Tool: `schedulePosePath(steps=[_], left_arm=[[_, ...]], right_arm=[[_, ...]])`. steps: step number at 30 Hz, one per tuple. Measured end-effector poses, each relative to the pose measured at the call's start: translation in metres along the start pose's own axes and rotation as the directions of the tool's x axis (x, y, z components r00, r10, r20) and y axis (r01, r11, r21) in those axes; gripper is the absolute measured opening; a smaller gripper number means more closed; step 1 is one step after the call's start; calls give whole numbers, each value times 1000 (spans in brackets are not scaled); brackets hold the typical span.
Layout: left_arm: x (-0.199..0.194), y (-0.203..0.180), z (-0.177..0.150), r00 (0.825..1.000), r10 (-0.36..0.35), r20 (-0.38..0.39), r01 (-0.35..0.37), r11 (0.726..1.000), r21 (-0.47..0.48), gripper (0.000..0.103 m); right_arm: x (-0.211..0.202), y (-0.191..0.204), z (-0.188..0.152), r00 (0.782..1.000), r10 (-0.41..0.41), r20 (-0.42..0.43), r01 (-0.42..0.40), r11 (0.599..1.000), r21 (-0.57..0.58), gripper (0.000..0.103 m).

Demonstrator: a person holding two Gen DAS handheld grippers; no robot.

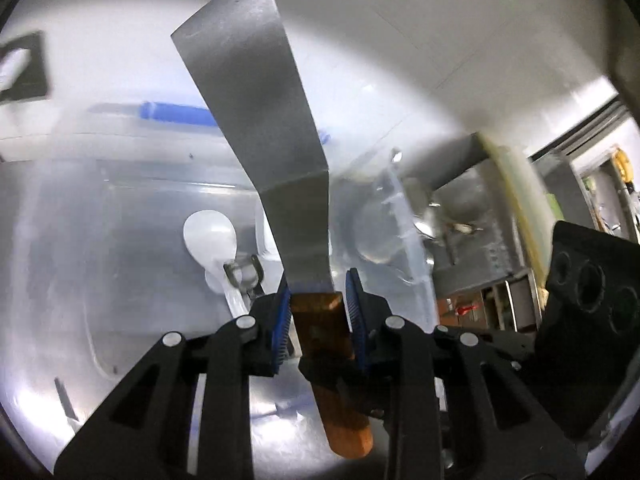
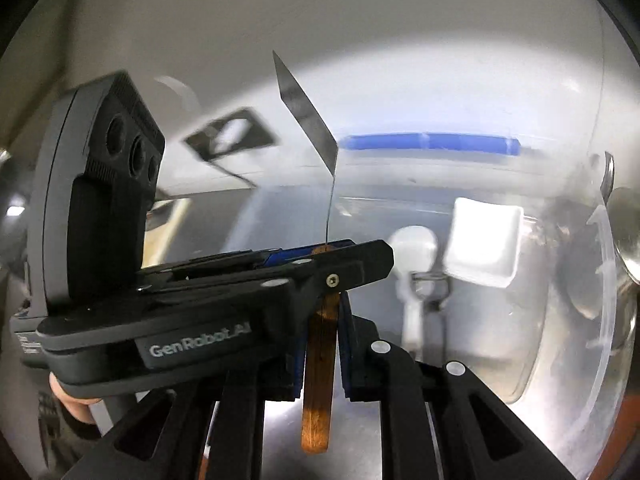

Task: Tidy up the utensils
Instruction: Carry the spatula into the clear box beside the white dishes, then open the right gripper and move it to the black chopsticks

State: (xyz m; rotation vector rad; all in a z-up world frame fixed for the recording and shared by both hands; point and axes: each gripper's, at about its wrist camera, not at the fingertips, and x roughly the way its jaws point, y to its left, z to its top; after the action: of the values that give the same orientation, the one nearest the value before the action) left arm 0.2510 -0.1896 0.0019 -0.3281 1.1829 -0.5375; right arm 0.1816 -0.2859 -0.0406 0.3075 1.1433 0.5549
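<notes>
A metal spatula (image 1: 260, 120) with a wooden handle (image 1: 332, 360) stands upright between both grippers. My left gripper (image 1: 320, 312) has its blue pads (image 1: 280, 320) just beside the handle top, slightly apart from it. In the right wrist view the spatula blade (image 2: 308, 116) shows edge-on, and my right gripper (image 2: 320, 344) is shut on the wooden handle (image 2: 318, 380). The left gripper body (image 2: 224, 280) crosses in front from the left. A white plastic spoon (image 1: 212, 236) lies in a clear bin (image 1: 120, 184) behind; it also shows in the right wrist view (image 2: 412, 252).
The clear bin (image 2: 520, 320) has a blue handle (image 2: 428, 142) at its far rim and holds a white square dish (image 2: 484, 240) and a small metal clip (image 2: 430, 280). A metal spoon (image 2: 624, 220) stands at the right. Shelving (image 1: 480, 280) lies to the right.
</notes>
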Motion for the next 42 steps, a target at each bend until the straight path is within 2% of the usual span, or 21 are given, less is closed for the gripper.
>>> schedulePosePath(steps=[1,5,8,10,15,17,21,23,24,25,27,29,30,31,32,35,37,38,40,41,42], left_arm=[[23,4,14,999,13,-50,-13,1000,-3,25],[76,40,17,981,39,-192,-49,998,-48,25],[109,61,15,961,3,-276,-34,994,-105,25],[126,69,13,948,-11,-318,-30,992,-124,25],[160,84,3,902,-24,-431,-60,982,-180,26],[163,87,0,899,-20,-438,-72,979,-192,26],[159,87,0,907,-23,-419,-73,975,-212,31],[142,84,-1,928,-15,-373,-73,972,-222,46],[131,81,-1,941,4,-340,-81,974,-212,50],[117,75,-2,954,26,-298,-86,978,-190,54],[80,55,-6,979,59,-196,-84,989,-120,57],[39,36,-16,993,79,-86,-84,994,-65,78],[11,25,-26,993,114,-7,-114,993,-32,84],[-10,18,-35,987,150,58,-150,989,-10,93],[-27,15,-39,979,175,109,-176,984,-2,95],[-90,22,-71,944,227,239,-226,974,-31,95],[-122,39,-100,927,247,281,-228,969,-100,95],[-140,51,-118,909,286,302,-247,956,-160,95],[-173,75,-144,856,397,332,-324,911,-254,95],[-188,87,-163,814,474,337,-384,873,-299,95],[-198,99,-179,784,530,324,-432,839,-330,95]], right_arm=[[10,-9,8,1000,-13,-21,13,1000,21,16],[59,-54,18,992,-19,-127,36,991,130,16],[86,-76,16,982,-14,-190,53,978,200,16],[97,-86,16,974,-22,-225,73,973,219,16],[123,-102,14,947,-27,-319,111,962,248,17],[125,-106,11,945,-43,-325,128,961,244,17],[106,-110,11,956,-51,-288,124,963,240,17],[83,-105,11,969,-59,-239,113,970,218,17],[68,-99,10,977,-57,-207,100,974,205,17],[53,-95,7,983,-49,-175,84,978,193,21],[10,-80,-3,996,-13,-86,26,988,150,40],[-27,-62,-18,1000,12,1,-12,997,78,50],[-42,-54,-28,999,15,39,-16,999,41,56],[-57,-44,-34,997,20,73,-20,1000,-1,58],[-67,-32,-47,994,28,104,-22,998,-62,62],[-82,-1,-83,991,64,119,-42,982,-181,77],[-80,16,-98,991,109,75,-88,968,-234,78],[-70,28,-108,990,139,11,-131,955,-265,78],[-48,42,-120,983,163,-88,-182,938,-295,78],[-29,55,-132,976,157,-153,-198,929,-314,78],[-13,61,-139,971,143,-194,-200,926,-321,78]])
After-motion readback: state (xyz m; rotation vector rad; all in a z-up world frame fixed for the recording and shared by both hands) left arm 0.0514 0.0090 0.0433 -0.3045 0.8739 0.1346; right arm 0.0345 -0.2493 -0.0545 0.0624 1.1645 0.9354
